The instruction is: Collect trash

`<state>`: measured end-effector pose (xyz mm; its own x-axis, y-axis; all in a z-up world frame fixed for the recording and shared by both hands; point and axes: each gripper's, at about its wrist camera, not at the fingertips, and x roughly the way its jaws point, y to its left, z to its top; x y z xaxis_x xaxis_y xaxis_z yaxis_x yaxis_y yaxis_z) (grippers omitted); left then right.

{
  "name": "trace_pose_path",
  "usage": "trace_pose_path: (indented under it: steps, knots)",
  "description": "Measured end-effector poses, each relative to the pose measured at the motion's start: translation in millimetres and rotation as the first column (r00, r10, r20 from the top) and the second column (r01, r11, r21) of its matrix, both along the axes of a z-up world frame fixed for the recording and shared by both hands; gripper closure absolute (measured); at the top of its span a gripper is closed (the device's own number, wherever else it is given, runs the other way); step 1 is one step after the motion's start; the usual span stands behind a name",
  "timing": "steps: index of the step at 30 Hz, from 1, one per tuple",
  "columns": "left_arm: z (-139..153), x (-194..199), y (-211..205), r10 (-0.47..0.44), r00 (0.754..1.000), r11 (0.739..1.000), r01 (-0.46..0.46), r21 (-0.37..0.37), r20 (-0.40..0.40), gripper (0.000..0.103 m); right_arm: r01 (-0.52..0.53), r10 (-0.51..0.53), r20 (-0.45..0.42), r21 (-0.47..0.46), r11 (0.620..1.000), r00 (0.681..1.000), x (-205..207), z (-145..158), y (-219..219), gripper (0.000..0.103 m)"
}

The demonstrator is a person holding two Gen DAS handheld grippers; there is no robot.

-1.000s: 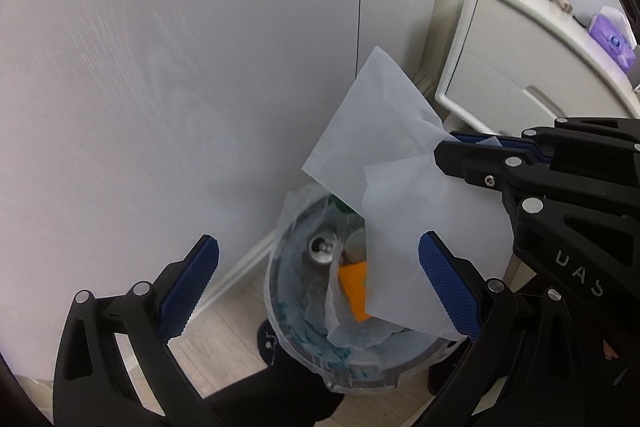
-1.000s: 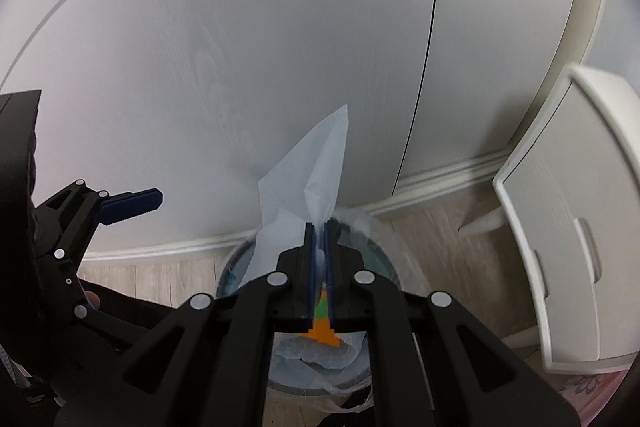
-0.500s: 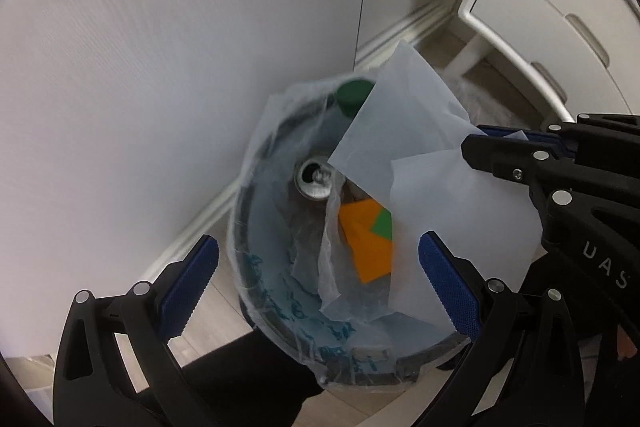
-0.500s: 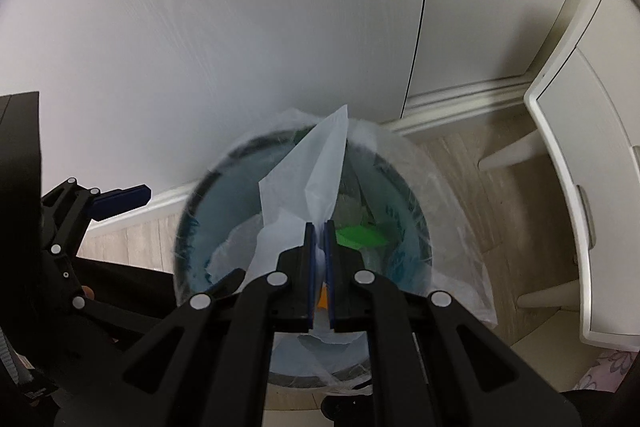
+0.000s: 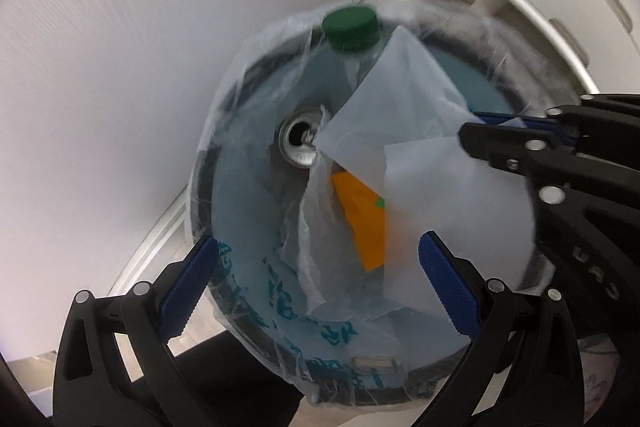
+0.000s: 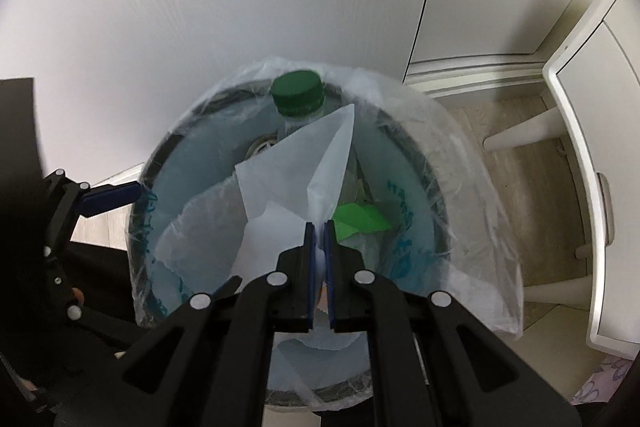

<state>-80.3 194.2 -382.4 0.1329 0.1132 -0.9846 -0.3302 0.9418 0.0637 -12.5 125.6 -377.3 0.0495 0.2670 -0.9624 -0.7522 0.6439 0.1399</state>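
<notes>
Right fingers pinch white paper inside the bin rim; left fingers gape empty.

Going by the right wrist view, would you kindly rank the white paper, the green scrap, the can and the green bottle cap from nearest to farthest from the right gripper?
1. White paper: pinched in the right gripper.
2. Green scrap: just right of the tips, down in the bin.
3. Can: farther back, left of the paper.
4. Green bottle cap: at the bin's far rim.

Right tool pinches white paper above the bin (bag-lined).
</notes>
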Motion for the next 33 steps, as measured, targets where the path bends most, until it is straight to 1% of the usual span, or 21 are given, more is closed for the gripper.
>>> trace_pose_path:
  steps: [2,4,15,16,17,18,19,22,23,24,25,27,33]
  knots:
    - [-8,0,3,0.017,1.0,1.0,-0.017,-0.004,-0.022,0.006,-0.01,0.01,0.004,-0.01,1.0,1.0,-2,-4,0,0.096]
    - [-12,1,5,0.031,0.999,0.999,-0.031,-0.017,-0.024,0.006,-0.011,0.011,0.001,-0.016,1.0,1.0,-3,-8,-1,0.096]
    - [-16,3,7,0.031,0.999,0.999,-0.031,-0.014,-0.032,0.006,0.012,-0.012,-0.003,-0.014,1.0,1.0,7,-12,-1,0.096]
    - [-16,3,8,0.031,0.999,0.999,-0.031,-0.014,-0.032,0.006,0.019,-0.019,0.005,-0.019,1.0,1.0,8,-13,-1,0.09]
    - [-17,4,6,0.032,0.999,0.999,-0.032,-0.013,-0.031,0.006,0.022,-0.022,0.014,-0.022,0.999,1.0,8,-12,0,0.071]
    - [-17,3,6,0.032,0.999,0.999,-0.033,-0.012,-0.03,0.006,0.026,-0.026,0.022,-0.023,0.999,0.999,9,-13,0,0.059]
    - [-16,3,7,0.033,0.999,0.999,-0.033,-0.012,-0.027,0.006,0.031,-0.031,0.026,-0.017,0.999,0.999,10,-12,-1,0.044]
    - [-12,3,7,0.032,0.999,0.999,-0.032,-0.007,-0.019,0.006,0.028,-0.028,0.036,-0.011,1.0,0.999,10,-10,-1,0.039]
    - [-9,3,7,0.031,0.999,1.0,-0.031,-0.005,-0.014,0.006,0.026,-0.026,0.041,-0.01,1.0,0.999,10,-10,-1,0.031]
    - [-8,3,7,0.03,0.999,1.0,-0.03,-0.004,-0.01,0.006,0.023,-0.022,0.045,-0.01,1.0,0.999,12,-10,-2,0.025]
    - [-7,3,8,0.03,1.0,1.0,-0.03,-0.002,-0.007,0.006,0.021,-0.02,0.056,-0.01,1.0,0.998,11,-9,-3,0.015]
    - [-3,1,5,0.032,0.999,0.999,-0.032,0.002,-0.002,0.006,0.014,-0.013,0.083,-0.008,1.0,0.996,10,-7,-3,0.013]
    - [1,-2,4,0.029,1.0,1.0,-0.029,0.009,0.006,0.006,0.008,-0.008,0.12,0.002,1.0,0.993,6,0,-4,0.007]
